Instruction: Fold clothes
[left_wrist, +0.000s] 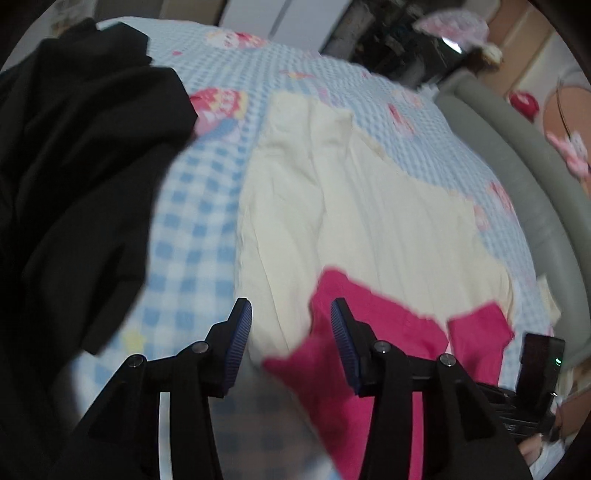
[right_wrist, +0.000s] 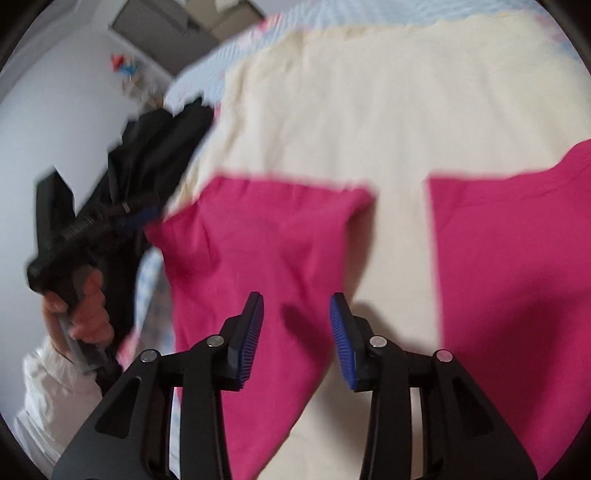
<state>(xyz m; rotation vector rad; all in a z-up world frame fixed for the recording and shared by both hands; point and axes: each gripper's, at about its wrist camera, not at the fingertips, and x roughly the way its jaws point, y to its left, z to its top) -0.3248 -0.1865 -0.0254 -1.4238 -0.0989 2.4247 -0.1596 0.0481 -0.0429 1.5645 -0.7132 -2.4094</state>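
Two pink garment (right_wrist: 266, 258) legs point away, across cream cloth (right_wrist: 369, 110).

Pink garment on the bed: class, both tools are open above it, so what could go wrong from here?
1. The pink garment overlaps the cream garment; a closing right tool might pinch both layers.
2. The black clothing heaped beside them could get dragged along by the left tool.
3. The pink piece already looks creased, so any fold may come out uneven.
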